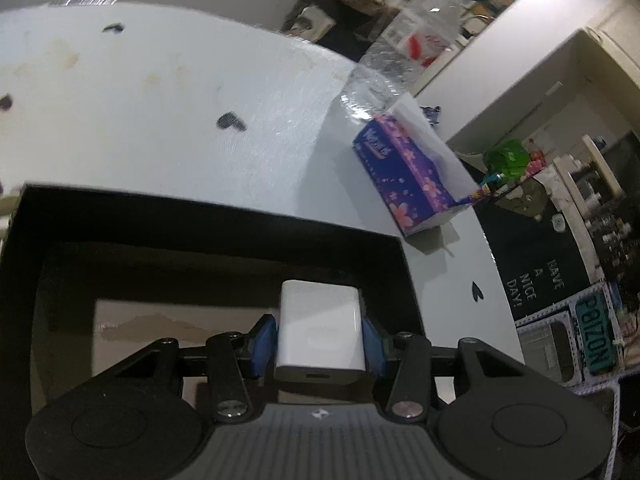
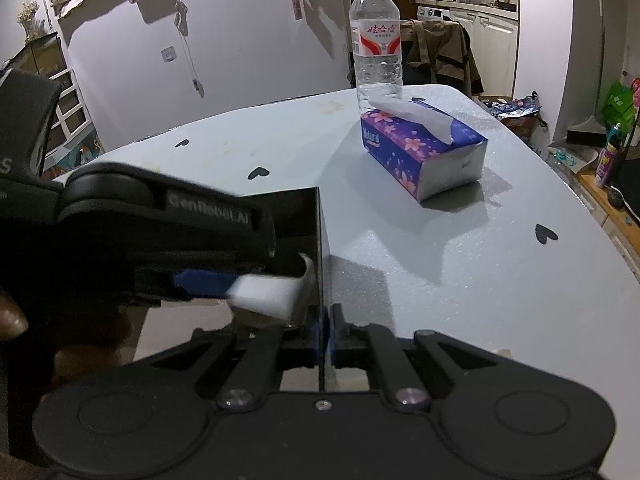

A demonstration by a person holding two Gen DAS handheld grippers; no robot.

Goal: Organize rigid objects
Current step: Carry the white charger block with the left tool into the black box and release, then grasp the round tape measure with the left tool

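My left gripper is shut on a white charger block and holds it over the open black box, near the box's right wall. The same charger shows in the right wrist view, held by the left gripper inside the box. My right gripper is shut on the thin right wall of the black box, one pad on each side of it.
A purple flowered tissue box lies on the white table beyond the black box, with a clear water bottle standing behind it. The tissue box is right of the black box in the left wrist view. The table edge runs along the right.
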